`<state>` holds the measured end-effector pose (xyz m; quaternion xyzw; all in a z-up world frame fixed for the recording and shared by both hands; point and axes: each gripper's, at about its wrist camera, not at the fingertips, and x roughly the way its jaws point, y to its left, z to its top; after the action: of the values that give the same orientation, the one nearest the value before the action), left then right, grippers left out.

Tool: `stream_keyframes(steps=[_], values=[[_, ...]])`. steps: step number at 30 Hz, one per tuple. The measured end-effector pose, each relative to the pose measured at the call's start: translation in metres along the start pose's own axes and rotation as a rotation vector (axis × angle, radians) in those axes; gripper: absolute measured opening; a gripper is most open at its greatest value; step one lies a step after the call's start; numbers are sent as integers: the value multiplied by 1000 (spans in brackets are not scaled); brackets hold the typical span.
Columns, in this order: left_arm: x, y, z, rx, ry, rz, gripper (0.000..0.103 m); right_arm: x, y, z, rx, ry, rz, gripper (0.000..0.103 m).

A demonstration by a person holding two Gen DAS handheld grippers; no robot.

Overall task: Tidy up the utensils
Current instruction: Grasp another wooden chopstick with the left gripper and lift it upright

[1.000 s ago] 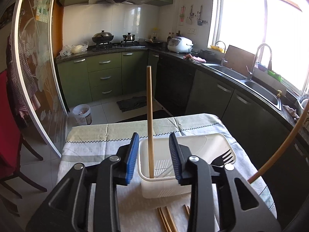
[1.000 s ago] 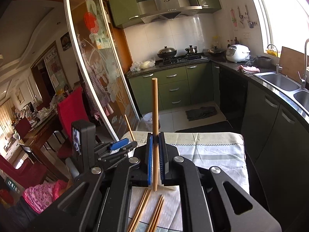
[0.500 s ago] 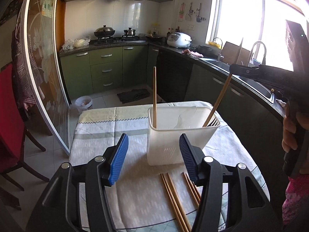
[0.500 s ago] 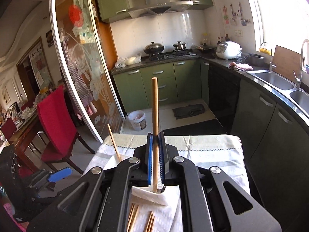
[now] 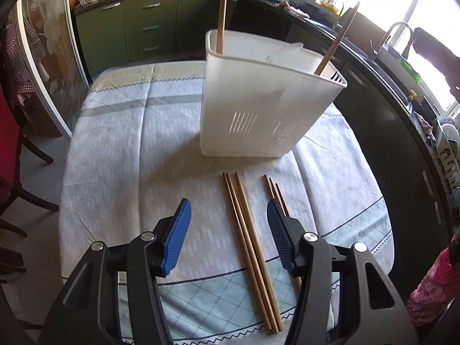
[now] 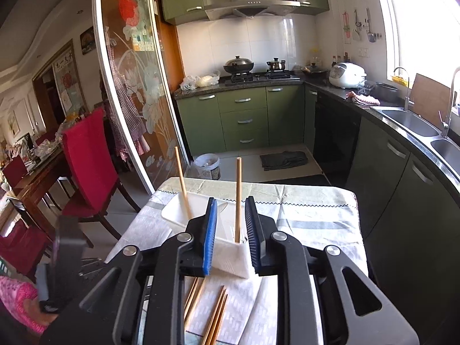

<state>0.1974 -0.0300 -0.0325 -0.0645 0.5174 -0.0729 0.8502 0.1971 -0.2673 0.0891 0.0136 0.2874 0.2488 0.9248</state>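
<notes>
A white slotted utensil holder stands on the table, with one chopstick upright at its left end and another leaning at its right end. My left gripper is open and tilted down over a bundle of pale chopsticks lying on the cloth. Darker chopsticks lie by its right finger. My right gripper hangs over the holder. Its jaws are opening, and the upright chopstick stands free between the pads. The second chopstick leans to the left.
A pale patterned cloth covers the small table. Red chairs and a glass sliding door are on the left. Dark kitchen counters with a sink run along the right. A small bin stands on the floor beyond the table.
My left gripper opened wider, sank and tipped down from the holder toward the chopsticks on the cloth. My right gripper lowered its chopstick into the holder and its pads came off it.
</notes>
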Motion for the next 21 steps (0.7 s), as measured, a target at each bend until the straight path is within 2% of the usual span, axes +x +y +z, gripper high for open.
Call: stream_keyframes(steps=[2, 4, 8, 11, 16, 21], values=[[16, -2, -2, -5, 46, 2, 53, -17, -7, -26, 14, -3, 10, 29], [31, -4, -3, -14, 83, 21, 53, -29, -18, -57, 45, 13, 9, 30], [58, 1, -5, -56, 168, 45, 52, -30, -48, -119, 159, 76, 7, 30], [70, 2, -8, -71, 205, 68, 52, -25, -69, -155, 265, 116, 40, 30], [79, -2, -13, -67, 229, 117, 52, -15, -85, -185, 350, 149, 66, 34], [86, -10, -14, -53, 250, 164, 52, -15, -83, -190, 356, 145, 84, 35]])
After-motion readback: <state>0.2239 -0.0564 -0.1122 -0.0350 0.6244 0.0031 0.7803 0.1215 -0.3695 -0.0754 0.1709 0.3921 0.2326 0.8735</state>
